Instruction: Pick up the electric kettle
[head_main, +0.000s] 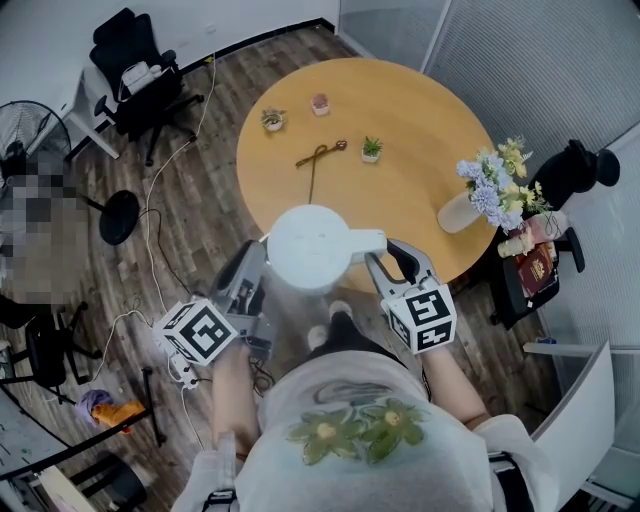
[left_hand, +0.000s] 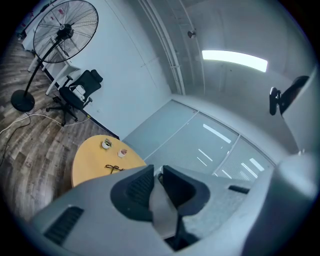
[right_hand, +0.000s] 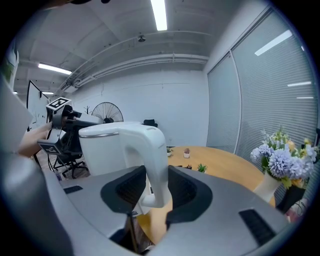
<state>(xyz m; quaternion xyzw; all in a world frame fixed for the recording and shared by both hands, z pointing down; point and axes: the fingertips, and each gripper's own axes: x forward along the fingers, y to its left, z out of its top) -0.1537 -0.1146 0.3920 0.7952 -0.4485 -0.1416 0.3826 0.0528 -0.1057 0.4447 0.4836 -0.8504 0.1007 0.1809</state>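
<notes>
— Since the electric kettle (head_main: 310, 248) looks lifted, where is it?
— Upright over the table's (head_main: 400, 130) near edge, apparently clear of it. Its handle (right_hand: 155, 165) faces the right gripper (head_main: 385, 256), whose jaws clamp it, tilted slightly downward.
— And the left gripper (head_main: 258, 262)?
— Just beside the body's opposite side, roughly level, with its jaws nearly together on a thin grey strip (left_hand: 162, 210) I can't identify.

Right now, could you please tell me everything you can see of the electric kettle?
The electric kettle is white, smooth plastic by its look, with a round flat lid, a silvery band under it and a thick looped handle. It is upright over the round table's near edge. The right gripper clamps the handle; the left gripper beside it pinches a thin grey strip I cannot identify.
</notes>
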